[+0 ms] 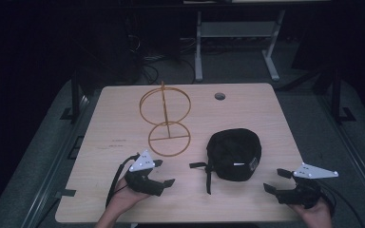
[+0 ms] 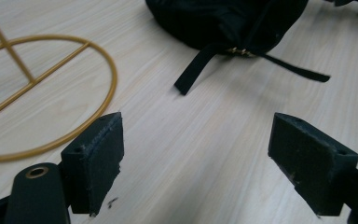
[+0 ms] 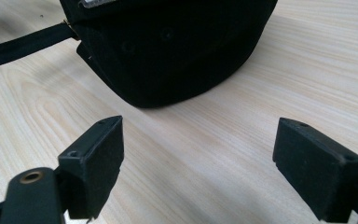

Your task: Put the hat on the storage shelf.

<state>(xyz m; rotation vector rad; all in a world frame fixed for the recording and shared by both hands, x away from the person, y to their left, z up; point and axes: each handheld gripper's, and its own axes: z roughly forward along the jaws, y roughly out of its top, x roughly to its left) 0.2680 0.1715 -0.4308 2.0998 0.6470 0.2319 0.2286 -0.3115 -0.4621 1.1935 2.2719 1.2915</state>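
Observation:
A black cap (image 1: pixel 234 153) lies on the light wooden table (image 1: pixel 123 114), right of centre, with black straps (image 1: pixel 208 174) trailing to its left and front. A gold wire stand (image 1: pixel 166 118) with two rings on an upright post sits at the table's middle back. My left gripper (image 1: pixel 165 173) rests near the front left, open and holding nothing, pointing toward the cap's strap (image 2: pixel 196 70). My right gripper (image 1: pixel 276 180) is at the front right, open and holding nothing, facing the cap (image 3: pixel 168 46). In the left gripper view the gold base ring (image 2: pixel 74 126) lies to the left.
A round cable hole (image 1: pixel 219 96) sits near the table's back edge. Behind the table stand a grey desk frame (image 1: pixel 237 42) and loose cables on a dark floor. Bare tabletop lies between the two grippers.

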